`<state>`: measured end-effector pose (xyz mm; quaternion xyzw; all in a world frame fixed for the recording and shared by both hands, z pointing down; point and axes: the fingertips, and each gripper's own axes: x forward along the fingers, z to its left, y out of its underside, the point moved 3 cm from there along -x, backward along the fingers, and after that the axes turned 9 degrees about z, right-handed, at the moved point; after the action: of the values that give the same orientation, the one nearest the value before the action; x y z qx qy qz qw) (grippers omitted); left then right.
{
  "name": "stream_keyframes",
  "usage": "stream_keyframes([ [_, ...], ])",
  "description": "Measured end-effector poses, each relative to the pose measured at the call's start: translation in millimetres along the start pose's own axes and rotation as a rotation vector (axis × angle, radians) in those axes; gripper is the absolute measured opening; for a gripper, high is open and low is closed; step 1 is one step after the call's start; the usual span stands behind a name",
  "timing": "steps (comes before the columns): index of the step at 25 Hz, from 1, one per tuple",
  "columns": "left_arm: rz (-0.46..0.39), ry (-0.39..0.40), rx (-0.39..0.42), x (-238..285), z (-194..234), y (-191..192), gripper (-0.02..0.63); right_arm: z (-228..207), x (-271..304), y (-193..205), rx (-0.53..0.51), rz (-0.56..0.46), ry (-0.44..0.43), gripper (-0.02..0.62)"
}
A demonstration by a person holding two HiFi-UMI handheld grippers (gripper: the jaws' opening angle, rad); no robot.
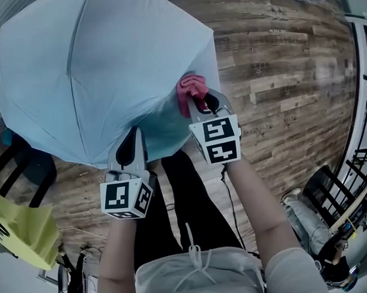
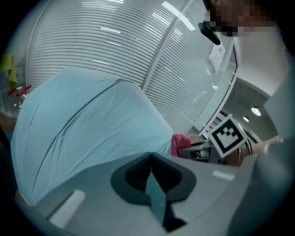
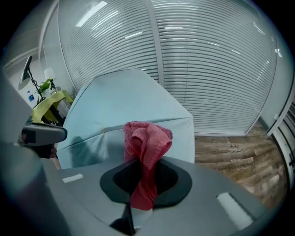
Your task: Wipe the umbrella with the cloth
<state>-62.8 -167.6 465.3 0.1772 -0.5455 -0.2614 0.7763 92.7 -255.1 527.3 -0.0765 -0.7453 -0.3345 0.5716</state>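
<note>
Open pale-blue umbrella (image 1: 96,68) over the wooden floor (image 1: 282,86) | left tongs (image 1: 134,135) closed on the fabric at its near edge | right tongs (image 1: 201,102) clamping a bunched red cloth (image 1: 190,89) at that same edge.

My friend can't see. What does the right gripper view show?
The right gripper pinches a crumpled pink-red cloth between its grey jaws, in front of an open pale blue fabric umbrella. Behind stand white window blinds, with a wooden plank floor at the right.
</note>
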Motion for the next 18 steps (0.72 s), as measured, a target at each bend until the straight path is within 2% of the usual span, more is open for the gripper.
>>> stream_keyframes([
  [6, 0.015, 0.003, 0.052, 5.3, -1.4, -8.8, 0.008, -32.2, 24.0, -2.6, 0.004, 0.024, 0.052, 0.057],
  [12, 0.025, -0.027, 0.034, 9.3, 5.4, -14.2, 0.008, -66.6, 38.8, -6.9, 0.021, 0.043, 0.106, 0.057],
  [18, 0.039, -0.024, 0.026, 11.5, 3.5, -11.4, 0.008, -94.9, 56.1, -6.9, 0.025, 0.083, 0.168, 0.057],
])
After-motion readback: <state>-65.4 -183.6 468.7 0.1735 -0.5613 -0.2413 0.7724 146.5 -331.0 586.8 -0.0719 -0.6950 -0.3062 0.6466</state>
